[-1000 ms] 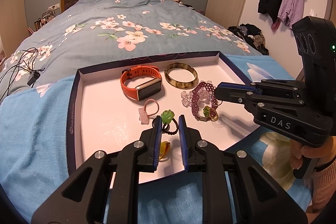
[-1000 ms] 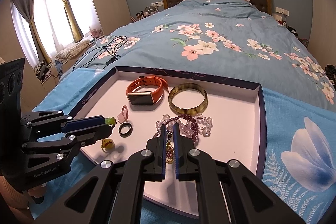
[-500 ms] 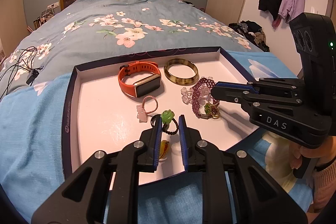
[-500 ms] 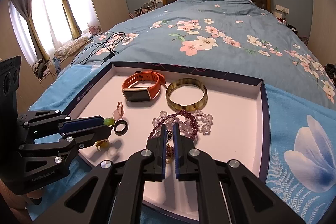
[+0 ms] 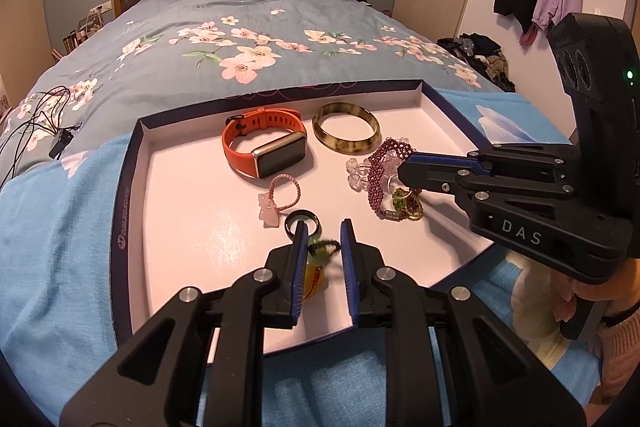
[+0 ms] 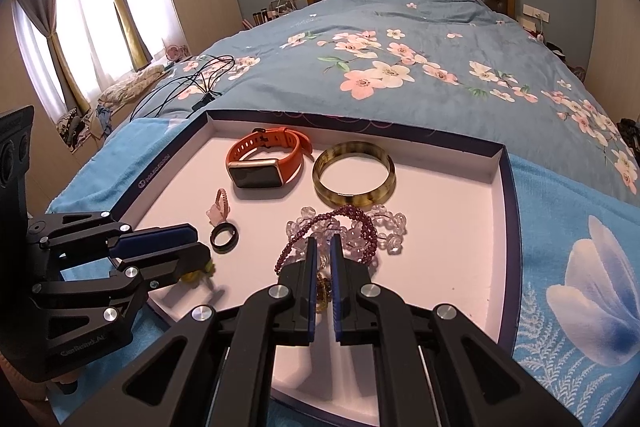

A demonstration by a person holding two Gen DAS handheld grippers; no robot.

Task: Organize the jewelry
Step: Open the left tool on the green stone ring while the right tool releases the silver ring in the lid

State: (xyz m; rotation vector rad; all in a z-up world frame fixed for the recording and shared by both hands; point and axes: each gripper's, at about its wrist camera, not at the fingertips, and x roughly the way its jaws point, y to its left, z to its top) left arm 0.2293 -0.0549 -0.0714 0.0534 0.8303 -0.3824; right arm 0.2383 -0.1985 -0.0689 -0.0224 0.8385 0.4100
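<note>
A white tray point(image 5: 128, 187) on the bed holds an orange watch point(image 5: 264, 147), a tortoiseshell bangle point(image 5: 346, 133), a pink ring with a bear charm point(image 5: 276, 199) and a black ring point(image 5: 303, 219). My left gripper point(image 5: 323, 235) hovers low over the tray's near edge, shut on a dark bead ring with a green charm point(image 5: 318, 245); a yellow piece point(image 5: 314, 279) lies under it. My right gripper point(image 6: 323, 243) is shut, its tips down among a purple bead bracelet point(image 6: 360, 223) and clear beads point(image 6: 392, 227). Whether it pinches a strand is hidden.
The tray rests on a light blue towel point(image 5: 52, 247) over a floral duvet point(image 6: 400, 39). Black cables point(image 6: 192, 83) lie on the bed beyond the tray's left corner. A person's hand point(image 5: 616, 299) holds the right gripper's handle.
The green charm stuck out past the left fingertips over the black ring; now it sits lower between the fingers, and the black ring shows free beyond them. The right gripper has hardly moved.
</note>
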